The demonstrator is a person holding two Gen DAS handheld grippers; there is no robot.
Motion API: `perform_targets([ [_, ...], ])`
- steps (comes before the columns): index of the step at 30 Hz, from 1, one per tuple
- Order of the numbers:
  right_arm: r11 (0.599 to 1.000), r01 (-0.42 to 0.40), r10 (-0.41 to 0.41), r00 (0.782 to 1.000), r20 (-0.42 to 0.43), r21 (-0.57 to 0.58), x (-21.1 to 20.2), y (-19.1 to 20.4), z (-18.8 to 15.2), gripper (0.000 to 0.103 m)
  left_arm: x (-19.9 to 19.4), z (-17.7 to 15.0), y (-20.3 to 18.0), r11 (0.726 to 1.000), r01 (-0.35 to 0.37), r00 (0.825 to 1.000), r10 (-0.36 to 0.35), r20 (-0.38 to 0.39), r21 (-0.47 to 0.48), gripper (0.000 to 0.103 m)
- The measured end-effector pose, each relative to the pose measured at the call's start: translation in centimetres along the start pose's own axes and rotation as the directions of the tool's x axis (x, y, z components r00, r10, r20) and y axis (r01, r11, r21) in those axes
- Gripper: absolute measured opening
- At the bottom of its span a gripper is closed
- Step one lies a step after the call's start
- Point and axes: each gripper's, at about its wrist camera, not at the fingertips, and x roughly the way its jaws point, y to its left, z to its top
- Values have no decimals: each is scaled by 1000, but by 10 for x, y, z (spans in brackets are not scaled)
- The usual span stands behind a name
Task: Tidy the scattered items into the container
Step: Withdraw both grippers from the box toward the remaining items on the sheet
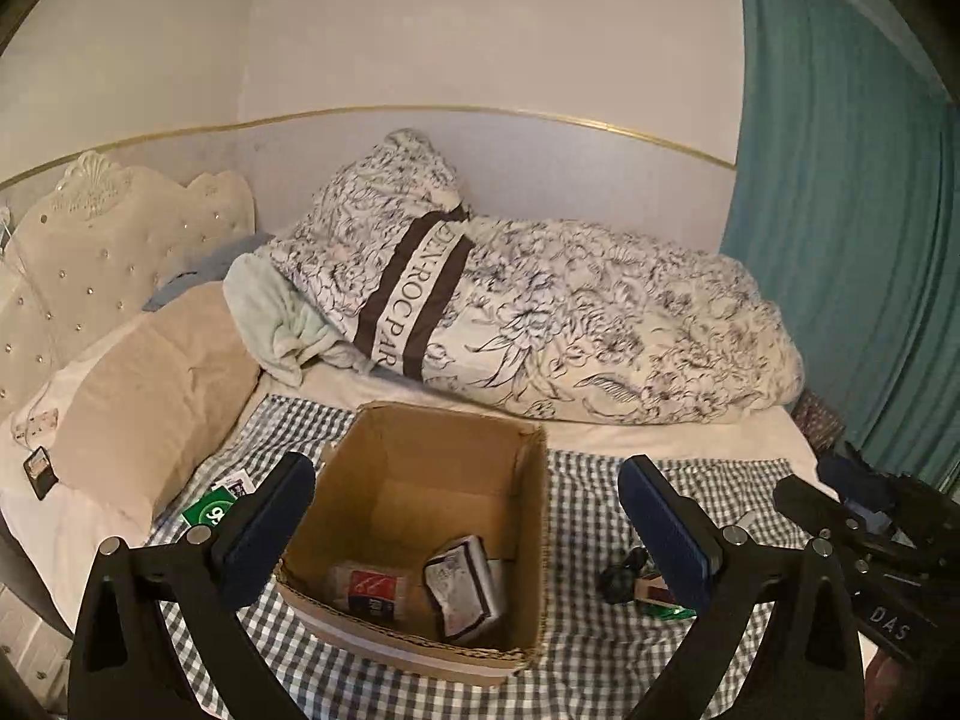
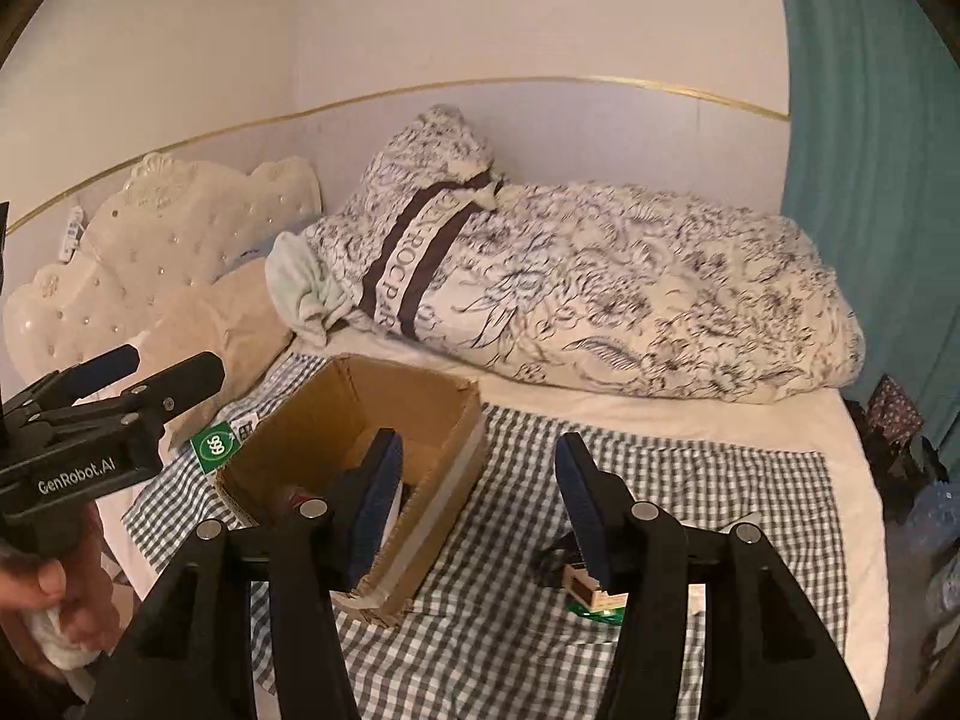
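Both grippers, left gripper point(image 1: 467, 516) and right gripper point(image 2: 477, 501), hover spread and empty over the cardboard box point(image 1: 420, 540) mid-cloth on the bed. Small box point(image 2: 585, 591) and black bit point(image 1: 621, 579) lie right of it, green card point(image 2: 213, 447) left. Risk: a finger clips the rim and shoves the box.

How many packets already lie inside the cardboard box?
2: a red-labelled packet at the box's near-left, a white packet at its near-right. The box wall may hide more.
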Motion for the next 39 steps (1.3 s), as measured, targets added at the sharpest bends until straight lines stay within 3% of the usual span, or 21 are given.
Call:
perform_targets([
  [3,1000,5,-6,1000,30,16,-19,-10,1,62,-12,0,-9,1000,13,1000,-13,23,7,103],
  [14,994,93,-97,991,87,55,-70,-54,-11,73,-28,-8,-51,999,42,998,-44,52,28,103],
  [20,987,120,-131,987,96,110,-88,-87,-21,86,-29,-16,-76,996,52,997,-56,57,67,103],
  [25,979,141,-157,982,104,146,-100,-109,-29,103,-27,-21,-98,993,77,996,-82,45,89,103],
  [39,973,186,-197,978,75,135,-106,-137,-43,103,-21,-26,-145,984,112,993,-118,32,140,103],
])
